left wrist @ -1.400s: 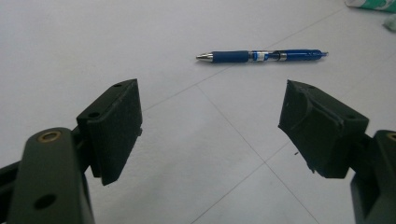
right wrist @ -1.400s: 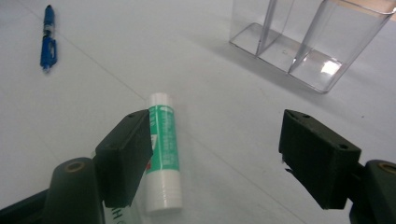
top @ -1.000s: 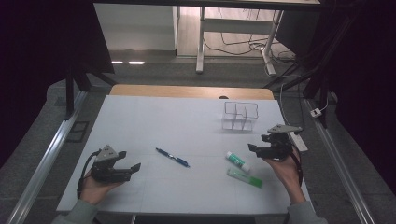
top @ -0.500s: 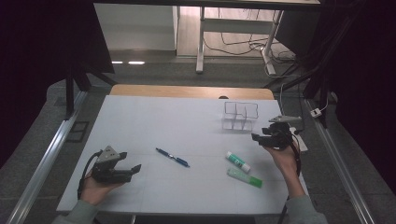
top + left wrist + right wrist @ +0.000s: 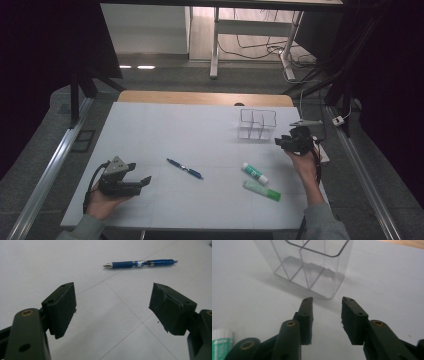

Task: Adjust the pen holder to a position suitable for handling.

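A clear plastic organizer with several compartments stands at the right back of the white table. My right gripper hovers just right of it, pointing at it; its jaws have just been closing and stand narrowly apart with nothing between them. A blue pen lies mid-table. My left gripper rests at the front left, open and empty, aimed toward the pen. A white glue stick and a green tube lie near the right forearm.
The table's wooden far edge runs along the back. Metal rails flank both sides. Desk legs and cables sit on the floor beyond.
My right gripper has moved away from the glue stick toward the back, up beside the clear organizer. Its jaws have narrowed. The left gripper has stayed put.
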Demonstrator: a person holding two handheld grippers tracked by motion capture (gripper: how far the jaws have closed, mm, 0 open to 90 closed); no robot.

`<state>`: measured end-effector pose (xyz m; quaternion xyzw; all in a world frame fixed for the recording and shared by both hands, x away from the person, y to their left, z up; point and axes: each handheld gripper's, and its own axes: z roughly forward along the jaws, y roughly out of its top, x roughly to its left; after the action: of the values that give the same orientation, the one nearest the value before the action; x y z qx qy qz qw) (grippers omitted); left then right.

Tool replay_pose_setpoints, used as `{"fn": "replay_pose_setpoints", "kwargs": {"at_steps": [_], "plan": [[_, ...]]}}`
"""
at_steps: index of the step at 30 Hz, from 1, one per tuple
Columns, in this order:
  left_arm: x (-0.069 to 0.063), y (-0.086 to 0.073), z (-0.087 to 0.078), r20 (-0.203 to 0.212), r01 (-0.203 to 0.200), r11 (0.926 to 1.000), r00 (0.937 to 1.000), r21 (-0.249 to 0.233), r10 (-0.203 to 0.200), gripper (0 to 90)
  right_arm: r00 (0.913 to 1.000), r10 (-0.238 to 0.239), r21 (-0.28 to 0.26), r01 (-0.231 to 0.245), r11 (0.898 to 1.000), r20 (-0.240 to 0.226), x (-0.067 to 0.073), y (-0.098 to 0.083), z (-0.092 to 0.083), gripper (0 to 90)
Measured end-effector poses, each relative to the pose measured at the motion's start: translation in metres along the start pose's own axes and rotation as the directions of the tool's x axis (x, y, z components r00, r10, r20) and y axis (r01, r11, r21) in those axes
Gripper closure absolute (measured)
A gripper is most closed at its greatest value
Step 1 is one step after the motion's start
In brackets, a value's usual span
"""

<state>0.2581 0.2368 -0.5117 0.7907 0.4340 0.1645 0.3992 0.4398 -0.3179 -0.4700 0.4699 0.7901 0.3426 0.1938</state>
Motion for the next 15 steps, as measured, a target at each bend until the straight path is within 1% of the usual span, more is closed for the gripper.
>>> {"fn": "replay_pose_setpoints", "kwargs": {"at_steps": [1,2,3,5,7,8,9,12,15], "plan": [[0.000,0.000,0.000,0.000,0.000,1.0000,1.0000,0.000,0.000,21.1,1.0000,0.004,-0.001,-0.004,1.000,0.006,-0.002,0.000,0.002,70.2],[0.000,0.000,0.000,0.000,-0.001,1.0000,1.0000,0.001,0.001,21.2,0.9999,0.011,0.005,-0.011,1.000,0.005,-0.005,0.001,0.005,76.1],[0.000,0.000,0.000,-0.001,-0.001,1.0000,1.0000,0.002,0.001,21.2,0.9999,0.011,0.005,-0.011,1.000,0.005,-0.005,0.001,0.005,76.1],[0.000,-0.001,0.001,-0.002,-0.001,1.0000,1.0000,0.003,0.001,21.2,0.9999,0.014,0.012,-0.014,1.000,0.009,-0.007,0.003,0.008,81.9],[0.000,-0.001,0.001,-0.001,-0.001,1.0000,1.0000,0.005,0.001,21.2,0.9998,0.020,0.004,-0.020,1.000,0.006,-0.009,0.004,0.010,86.5],[0.000,-0.001,0.001,-0.001,-0.001,1.0000,1.0000,0.004,0.001,21.2,0.9997,0.015,0.009,-0.015,1.000,0.017,-0.011,0.006,0.013,89.7],[0.001,-0.001,0.001,0.000,0.000,1.0000,1.0000,0.004,0.000,21.2,0.9996,0.014,0.010,-0.015,1.000,0.025,-0.011,0.006,0.015,89.7],[0.001,-0.001,0.001,0.001,0.002,1.0000,1.0000,0.003,-0.002,21.2,0.9995,0.020,0.009,-0.020,1.000,0.025,-0.014,0.007,0.018,89.8],[0.001,-0.001,0.001,-0.001,0.001,1.0000,1.0000,0.004,-0.001,21.2,0.9993,0.027,0.020,-0.027,0.999,0.028,-0.018,0.009,0.025,89.9]]}}
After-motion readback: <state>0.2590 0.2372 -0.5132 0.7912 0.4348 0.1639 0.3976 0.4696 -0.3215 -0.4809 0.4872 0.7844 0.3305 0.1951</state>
